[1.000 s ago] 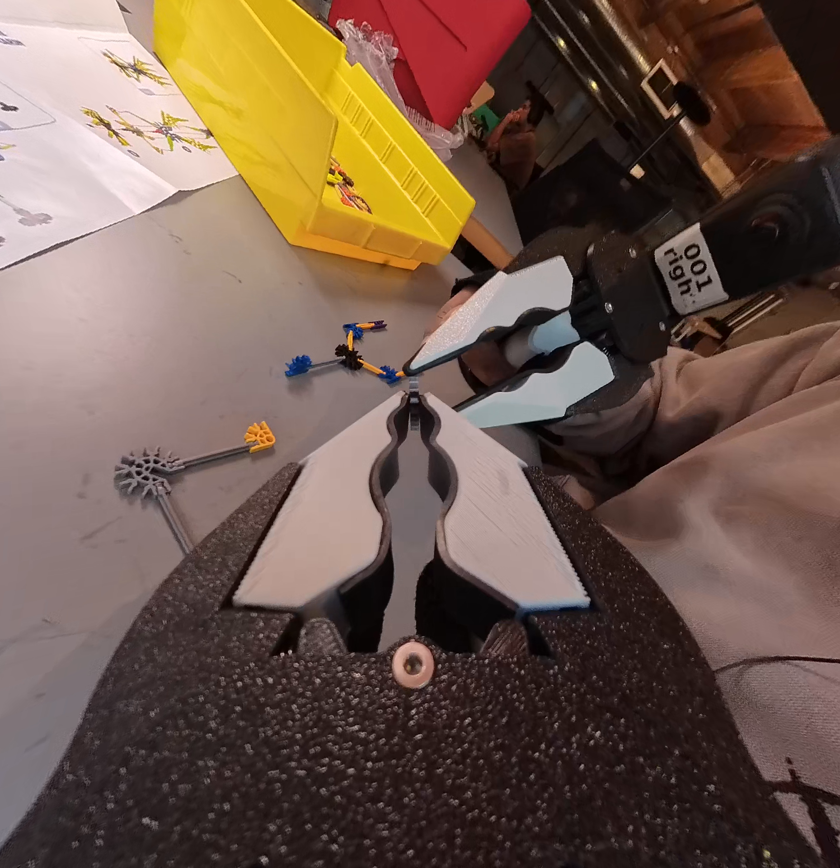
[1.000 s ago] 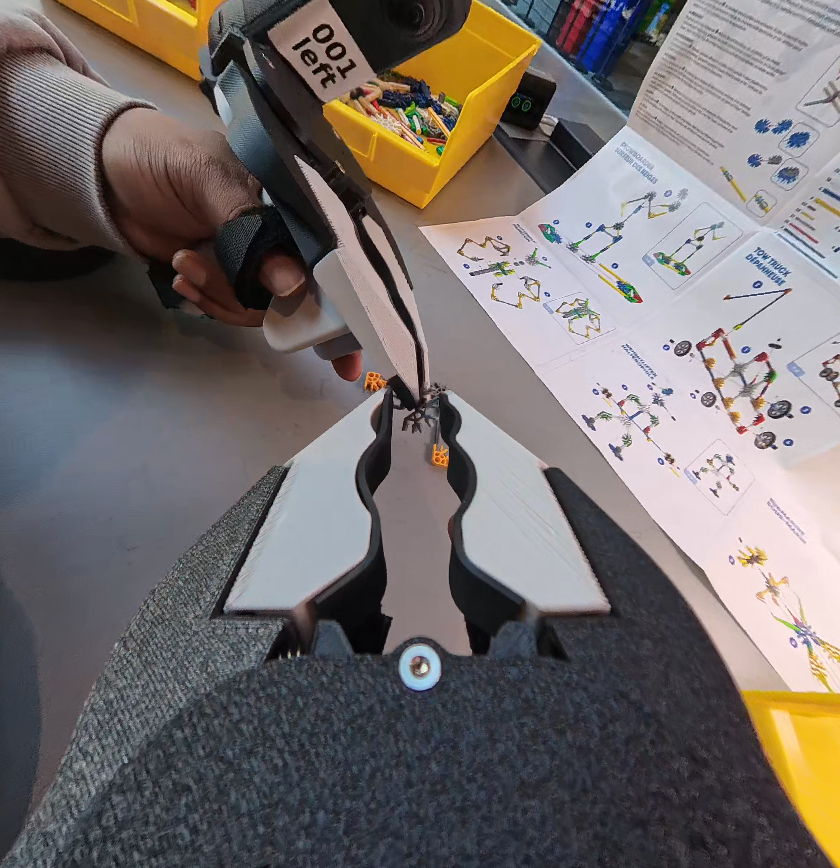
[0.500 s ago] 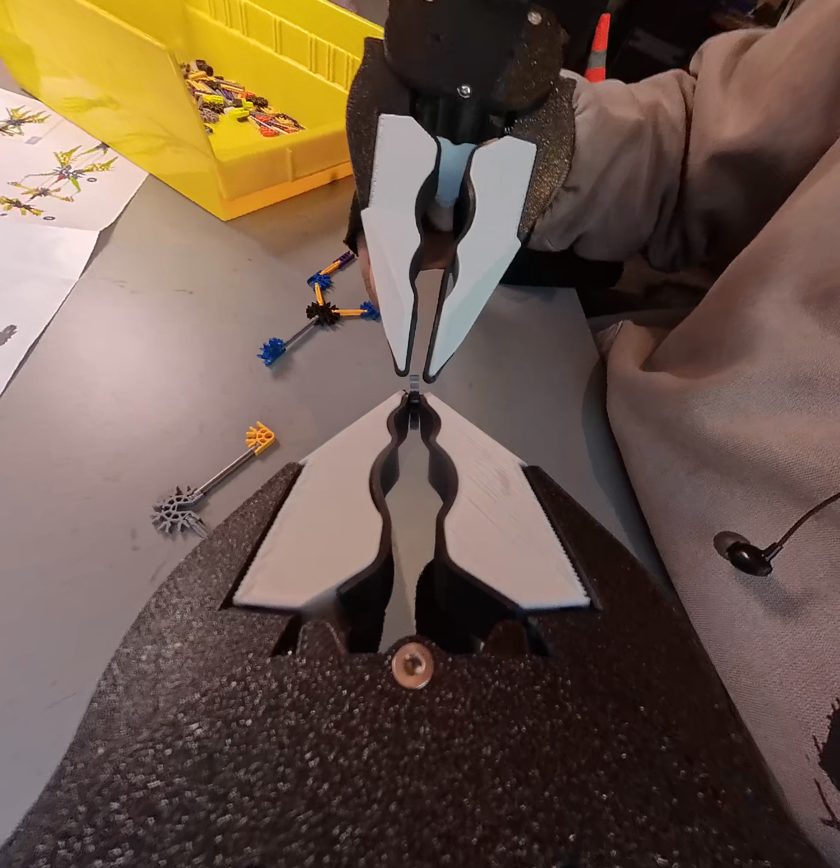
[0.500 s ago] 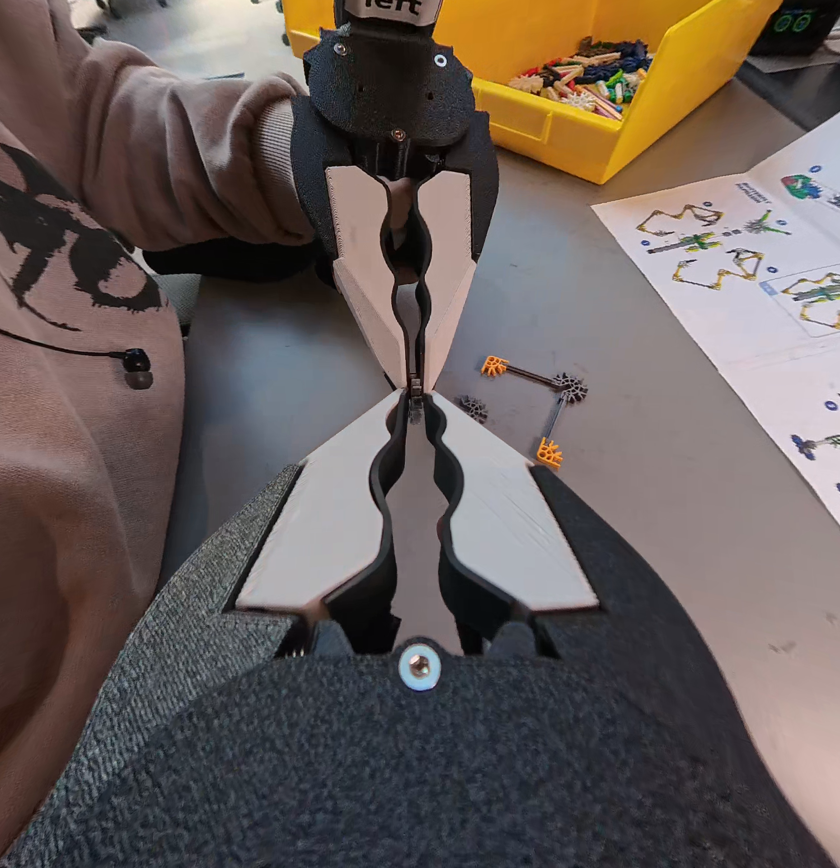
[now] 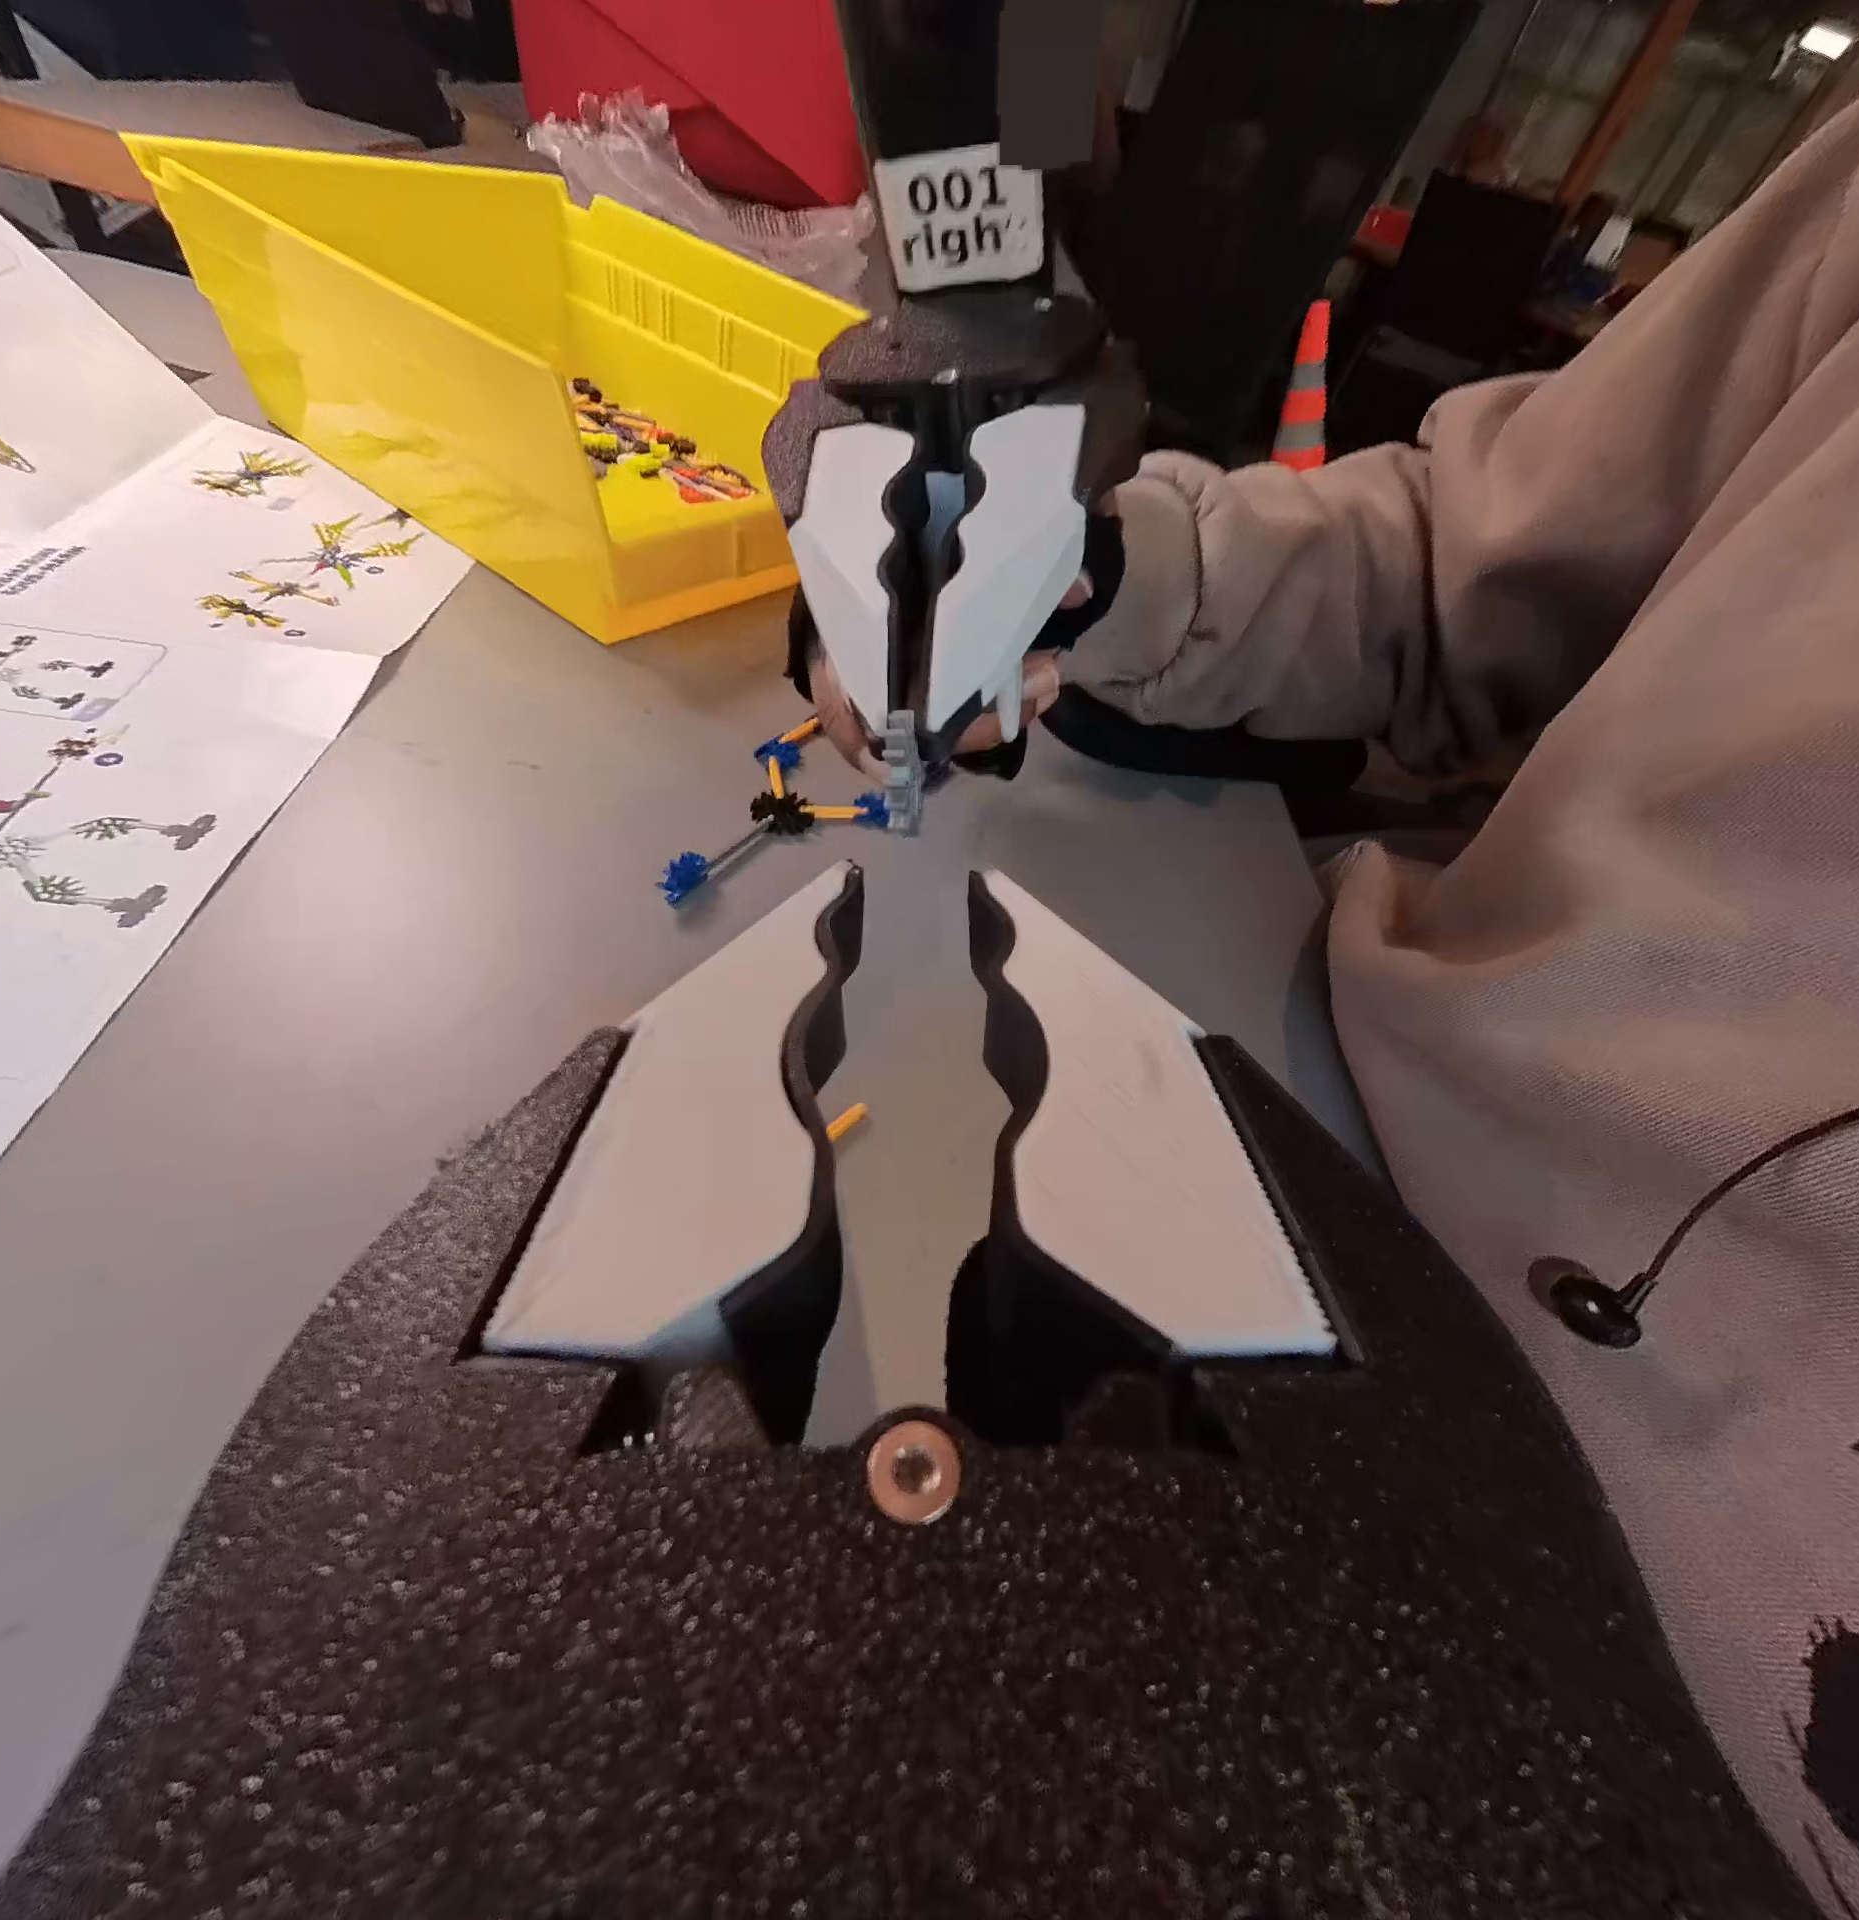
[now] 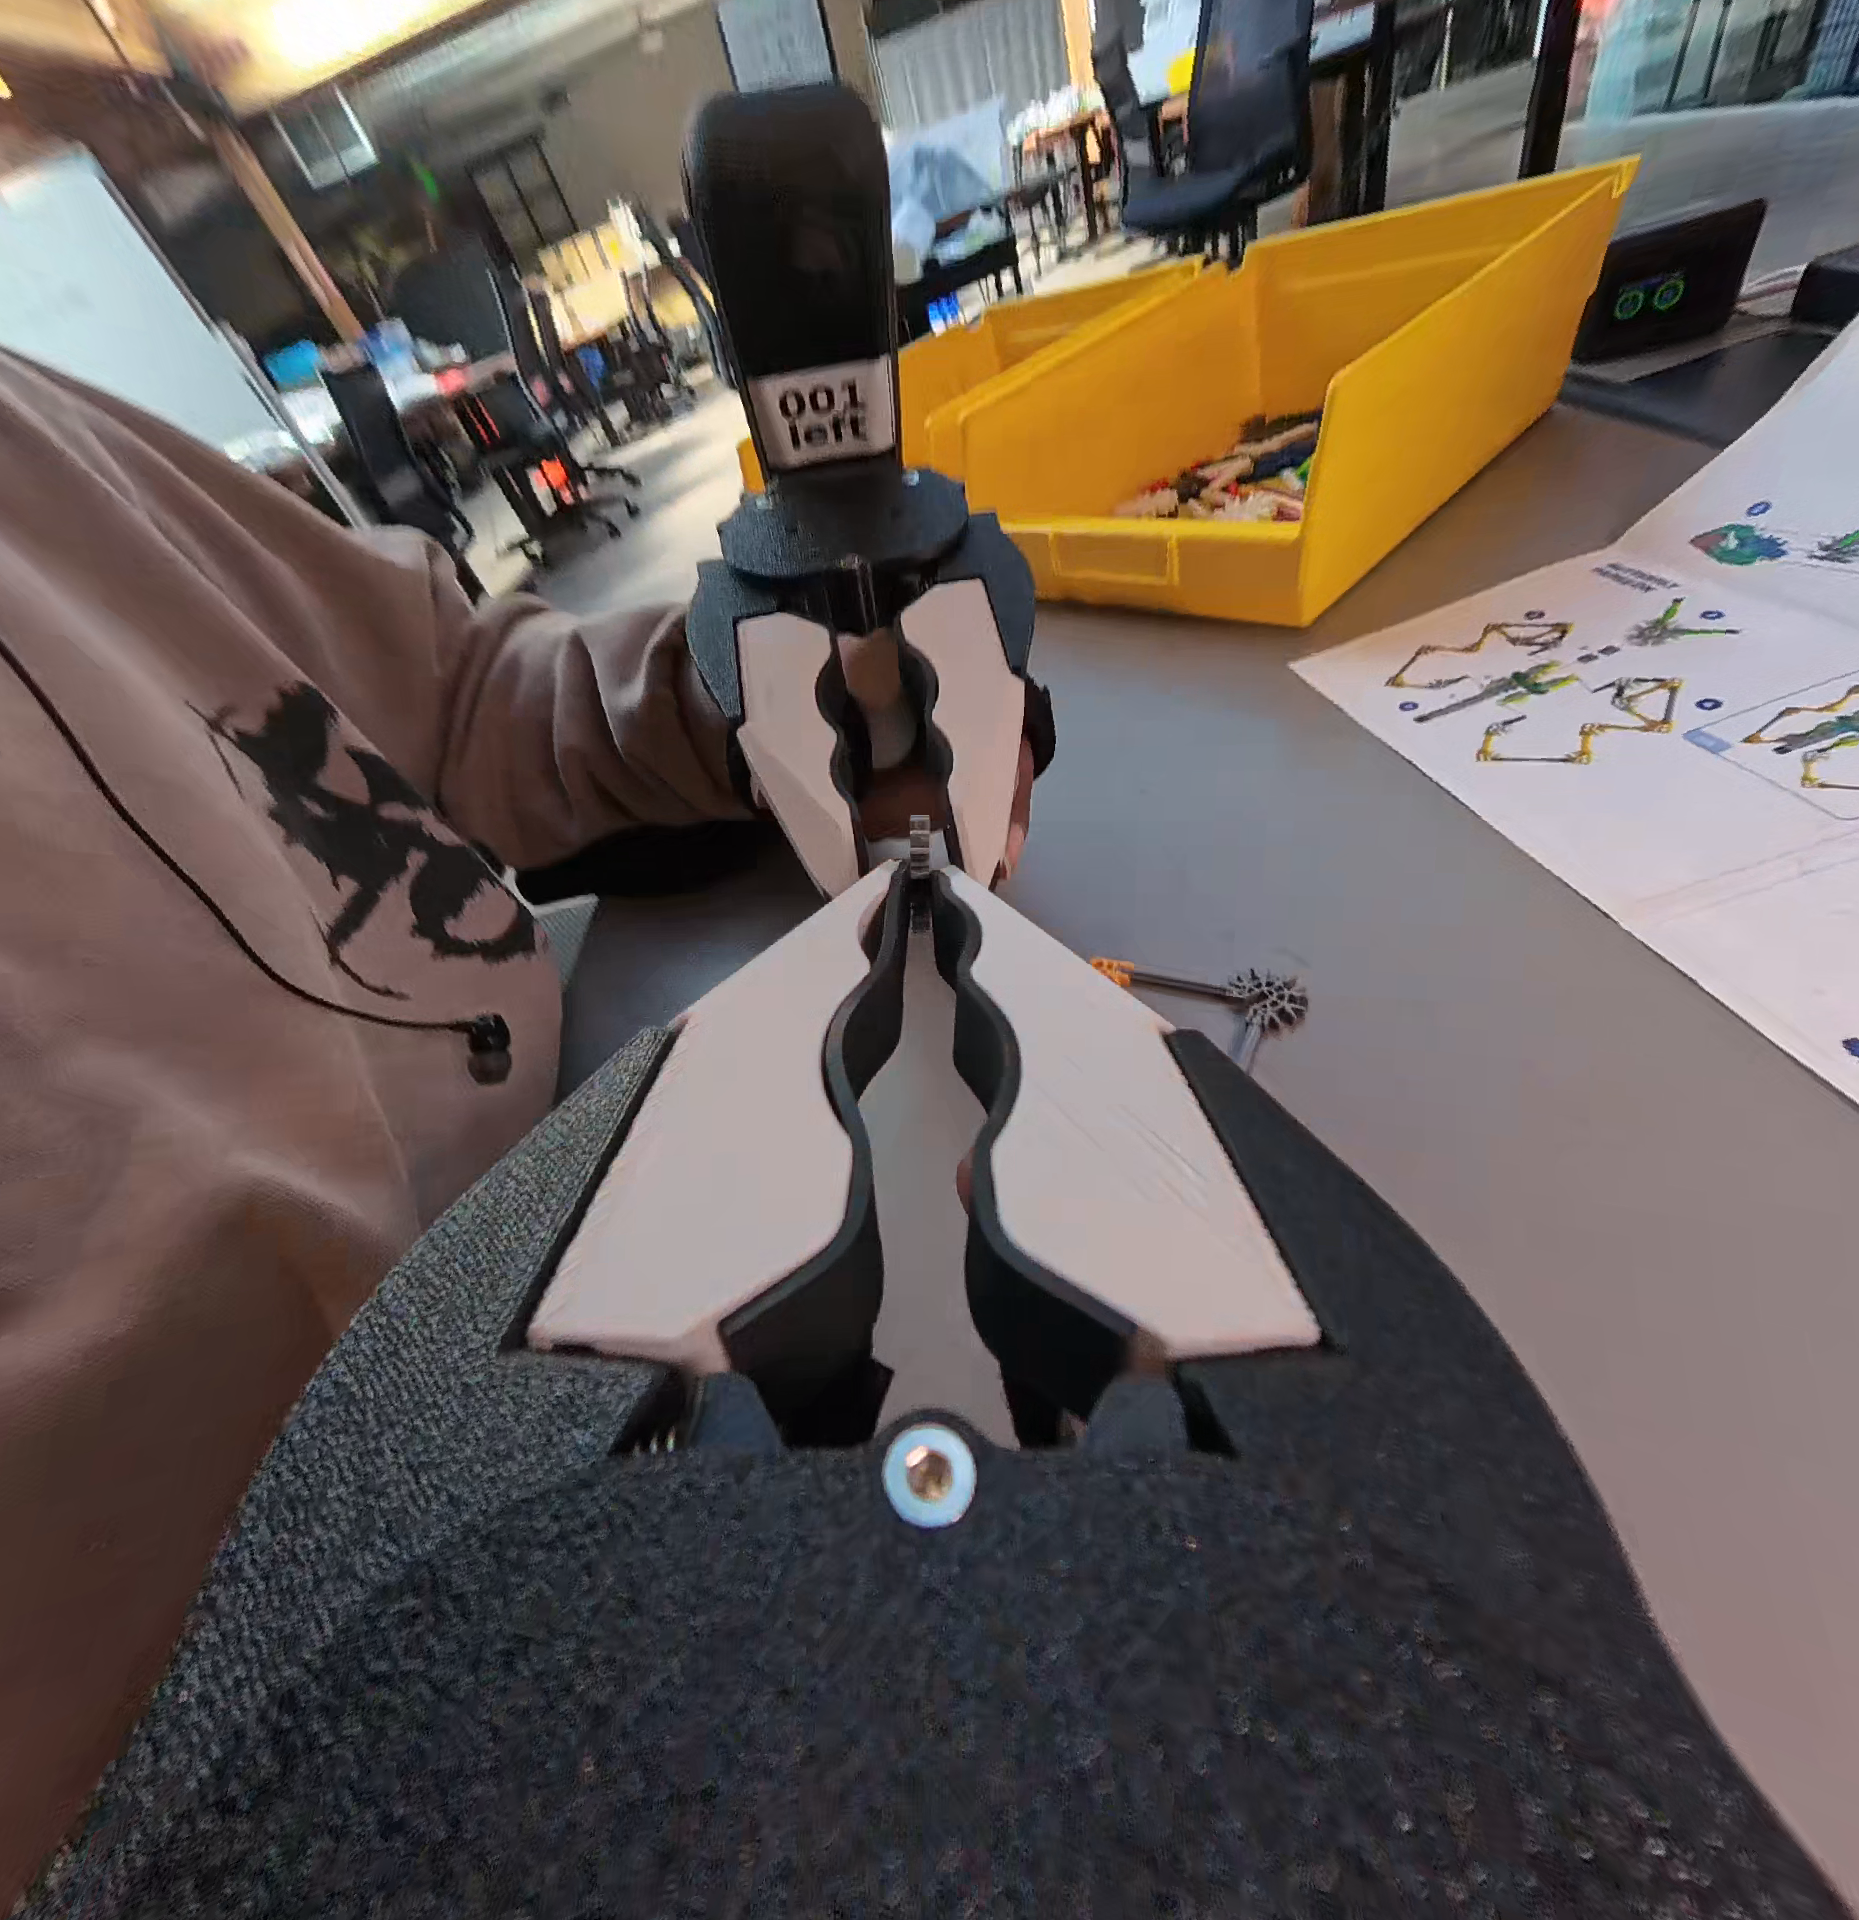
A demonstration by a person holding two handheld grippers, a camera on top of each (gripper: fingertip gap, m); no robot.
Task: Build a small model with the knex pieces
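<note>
The left gripper (image 5: 909,883) was held level and low over the grey table (image 5: 385,987), its fingers spread apart with nothing between them, tip to tip with the right gripper (image 6: 917,878). The right gripper's fingers were pressed together on a small grey toothed connector (image 5: 904,774), which jutted just beyond their tips. Left of and beyond the left gripper's fingertips lay a blue-and-black rod assembly (image 5: 769,821), and farther off a yellow parts bin (image 5: 468,416).
</note>
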